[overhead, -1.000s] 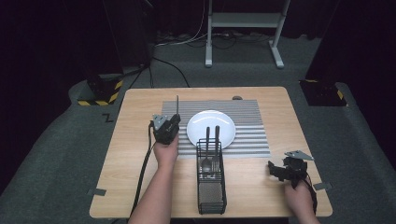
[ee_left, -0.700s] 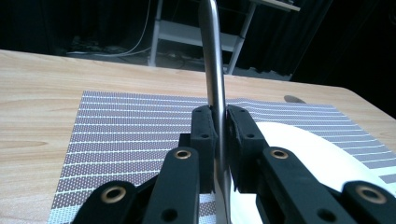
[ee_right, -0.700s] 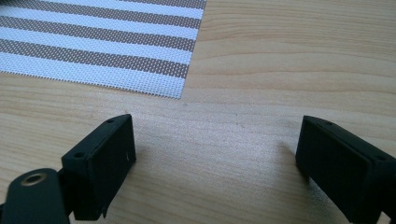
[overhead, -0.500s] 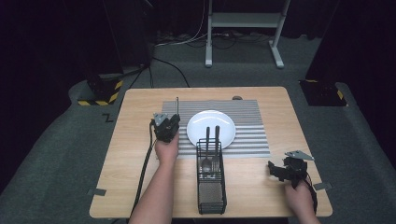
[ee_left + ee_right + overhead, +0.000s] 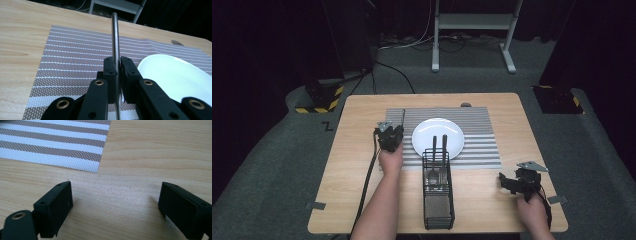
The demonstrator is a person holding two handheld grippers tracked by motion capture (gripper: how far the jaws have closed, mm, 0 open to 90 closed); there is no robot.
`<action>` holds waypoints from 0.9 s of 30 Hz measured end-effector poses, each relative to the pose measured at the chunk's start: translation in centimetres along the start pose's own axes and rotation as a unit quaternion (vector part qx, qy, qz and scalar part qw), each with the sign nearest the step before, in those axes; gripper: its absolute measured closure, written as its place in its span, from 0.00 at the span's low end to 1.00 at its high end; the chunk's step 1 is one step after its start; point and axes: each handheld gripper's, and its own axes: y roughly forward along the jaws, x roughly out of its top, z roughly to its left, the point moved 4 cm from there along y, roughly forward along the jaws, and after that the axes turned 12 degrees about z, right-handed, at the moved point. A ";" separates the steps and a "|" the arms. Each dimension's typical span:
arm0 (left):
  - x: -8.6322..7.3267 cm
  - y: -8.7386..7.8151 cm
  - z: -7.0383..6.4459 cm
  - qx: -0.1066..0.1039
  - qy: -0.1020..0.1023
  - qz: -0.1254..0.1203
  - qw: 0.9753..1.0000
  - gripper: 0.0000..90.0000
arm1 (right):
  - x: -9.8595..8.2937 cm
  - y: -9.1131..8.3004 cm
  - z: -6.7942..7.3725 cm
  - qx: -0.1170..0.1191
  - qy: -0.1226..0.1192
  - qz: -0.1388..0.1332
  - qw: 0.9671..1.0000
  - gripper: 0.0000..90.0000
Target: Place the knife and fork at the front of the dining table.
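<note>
We find the left hand-held gripper (image 5: pixel 116 72) clamped on a thin metal utensil (image 5: pixel 114 37) that juts ahead of its jaws over the mat (image 5: pixel 75 52), with the plate (image 5: pixel 175 75) just to its right; we cannot tell what kind of utensil it is. We judge the step to be laying it on the mat beside the plate, so we advise lowering it flat and parallel to the plate's rim before letting go. The right hand-held gripper (image 5: pixel 115 207), jaws wide apart, rests idle on the table (image 5: pixel 150 150), the mat's corner ahead-left.
</note>
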 end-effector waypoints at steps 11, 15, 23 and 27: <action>0.2 0.0 -0.3 0.003 -0.013 -0.002 1.000 0.92 | 0.0 0.0 0.0 0.000 0.000 0.000 1.000 0.13; 0.2 0.2 -0.4 0.004 -0.017 -0.003 1.000 0.92 | 0.0 0.0 0.0 0.000 -0.002 0.000 1.000 0.13; 0.1 0.8 -0.1 0.012 -0.040 0.019 0.999 0.92 | 0.0 0.0 0.0 0.001 -0.005 -0.001 1.000 0.13; 0.1 1.0 0.1 0.014 -0.046 0.030 0.998 0.92 | 0.0 0.0 0.0 0.001 -0.005 -0.001 1.000 0.13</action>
